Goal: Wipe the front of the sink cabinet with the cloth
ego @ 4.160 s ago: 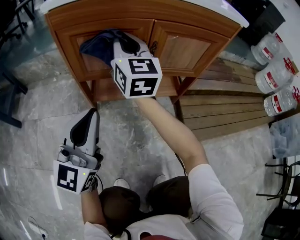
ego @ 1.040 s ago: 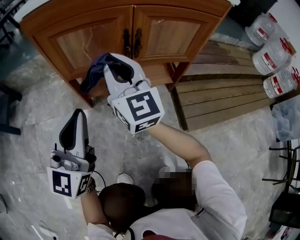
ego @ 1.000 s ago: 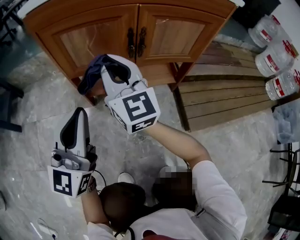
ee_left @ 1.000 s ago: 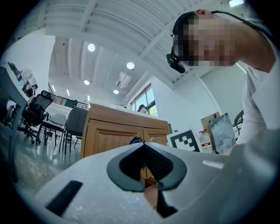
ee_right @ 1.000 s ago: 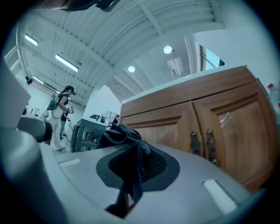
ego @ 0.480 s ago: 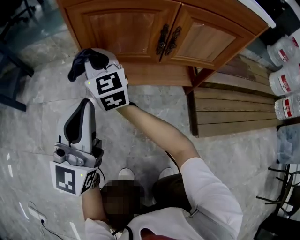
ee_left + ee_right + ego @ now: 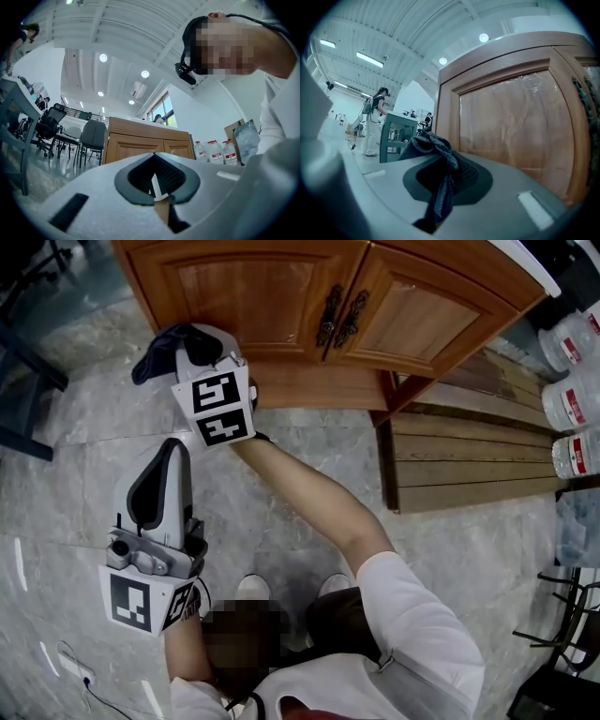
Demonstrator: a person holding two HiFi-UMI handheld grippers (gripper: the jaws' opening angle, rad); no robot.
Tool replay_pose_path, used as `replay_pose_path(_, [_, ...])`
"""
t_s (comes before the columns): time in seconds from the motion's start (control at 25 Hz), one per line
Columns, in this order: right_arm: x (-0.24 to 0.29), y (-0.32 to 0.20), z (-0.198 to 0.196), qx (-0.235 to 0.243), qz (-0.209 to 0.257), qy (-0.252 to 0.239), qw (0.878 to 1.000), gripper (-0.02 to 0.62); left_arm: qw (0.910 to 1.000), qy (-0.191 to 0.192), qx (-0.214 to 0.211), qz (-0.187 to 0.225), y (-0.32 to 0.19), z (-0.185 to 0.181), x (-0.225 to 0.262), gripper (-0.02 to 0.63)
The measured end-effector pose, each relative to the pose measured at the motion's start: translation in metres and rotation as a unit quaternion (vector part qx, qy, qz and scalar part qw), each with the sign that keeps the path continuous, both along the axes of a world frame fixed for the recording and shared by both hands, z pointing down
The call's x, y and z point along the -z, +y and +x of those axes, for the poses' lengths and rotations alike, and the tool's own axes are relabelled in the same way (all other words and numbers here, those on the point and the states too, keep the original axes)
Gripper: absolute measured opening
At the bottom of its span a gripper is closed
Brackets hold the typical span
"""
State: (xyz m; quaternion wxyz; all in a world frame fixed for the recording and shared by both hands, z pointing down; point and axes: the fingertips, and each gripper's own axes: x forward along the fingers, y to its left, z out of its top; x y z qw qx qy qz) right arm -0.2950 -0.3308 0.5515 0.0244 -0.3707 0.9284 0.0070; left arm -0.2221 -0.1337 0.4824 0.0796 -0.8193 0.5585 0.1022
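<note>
Cloth point(image 7: 153, 360): dark blue, bunched up, pinched in the right hand-held gripper point(image 7: 187, 341), and it's hanging out past the jaw tips.
Right hand-held gripper: jaws clamped on the cloth point(image 7: 436, 150); in the right gripper view point(image 7: 446, 180) a twist of fabric runs down the slot between them.
Position: up at the cabinet point(image 7: 281, 390), low by the left edge of the left door point(image 7: 239, 292). The door panel point(image 7: 511, 126) fills the right gripper view just beside the cloth, but whether fabric touches wood, can't tell.
Left hand-held gripper point(image 7: 169, 454): held low over the floor point(image 7: 66, 456), well short of the cabinet, pointing toward it.
Left jaws: pressed together, nothing between them in the left gripper view point(image 7: 154, 185).
Arm: the right one reaches out long from the shoulder to the door.
Handles point(image 7: 338, 317): two dark metal pulls side by side where the doors meet.
Planks point(image 7: 469, 465): wooden boards on the floor right of the cabinet.
Bottles point(image 7: 574, 399): big water jugs at the far right edge, beyond the planks.
</note>
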Motion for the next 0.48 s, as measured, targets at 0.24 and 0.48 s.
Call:
replay_pose_path(0.24, [-0.010, -0.016, 0.051, -0.048, -0.014, -0.010, 0.999, 0.033, 1.0000, -0.001, -0.008, 0.000, 0.001, 0.006, 0.001, 0.002])
replay_pose_path(0.48, [-0.018, -0.025, 0.108, -0.089, -0.008, 0.001, 0.996, 0.034, 0.9998, -0.002, -0.020, 0.002, 0.000, 0.017, 0.002, 0.002])
